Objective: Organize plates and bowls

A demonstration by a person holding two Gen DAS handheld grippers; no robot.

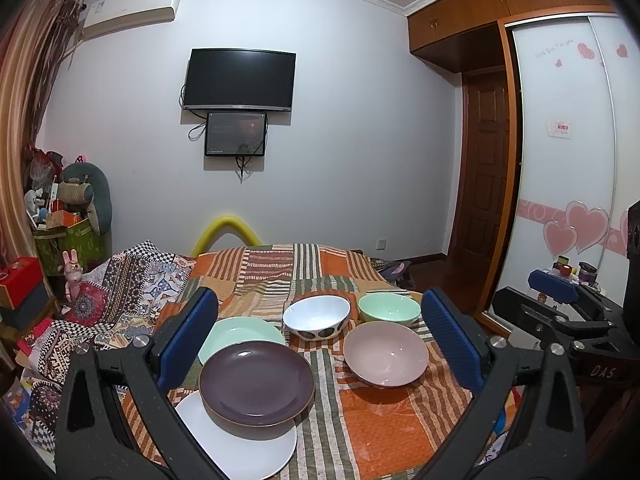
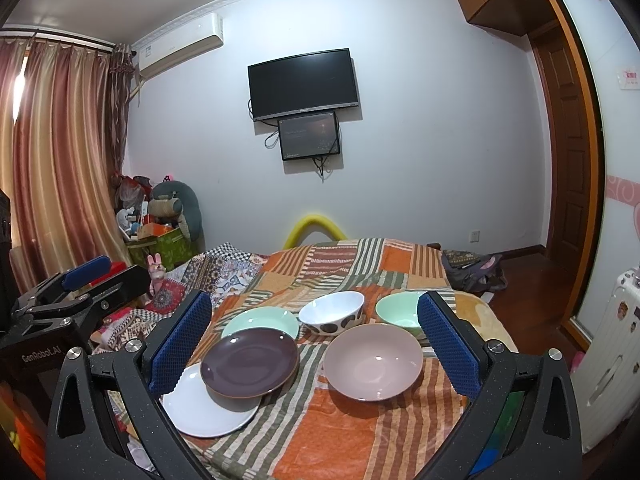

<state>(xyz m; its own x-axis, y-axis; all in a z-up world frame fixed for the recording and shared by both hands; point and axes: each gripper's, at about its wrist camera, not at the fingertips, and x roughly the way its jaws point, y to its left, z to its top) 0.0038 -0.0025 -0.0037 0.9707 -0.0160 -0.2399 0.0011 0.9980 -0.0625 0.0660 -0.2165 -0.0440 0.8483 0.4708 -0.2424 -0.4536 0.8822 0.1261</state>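
On the orange striped cloth (image 1: 380, 432) a purple plate (image 1: 256, 384) lies over a white plate (image 1: 248, 448) and partly over a mint plate (image 1: 240, 332). To their right stand a white bowl with dark spots (image 1: 316, 316), a mint bowl (image 1: 388, 308) and a pink bowl (image 1: 386, 354). My left gripper (image 1: 319, 295) hovers open before them, holding nothing. In the right wrist view, my right gripper (image 2: 314, 298) is open too, facing the purple plate (image 2: 250, 362), white plate (image 2: 204, 408), mint plate (image 2: 260, 320), spotted bowl (image 2: 332, 312), mint bowl (image 2: 400, 312) and pink bowl (image 2: 372, 360).
A patterned quilt (image 1: 132, 280) and a pink rabbit figure (image 1: 72, 276) lie left of the cloth, with cluttered boxes (image 1: 68, 236) behind. A white suitcase (image 2: 612, 340) and a bag (image 2: 472, 268) sit on the floor to the right, near the sliding wardrobe door (image 1: 560, 160).
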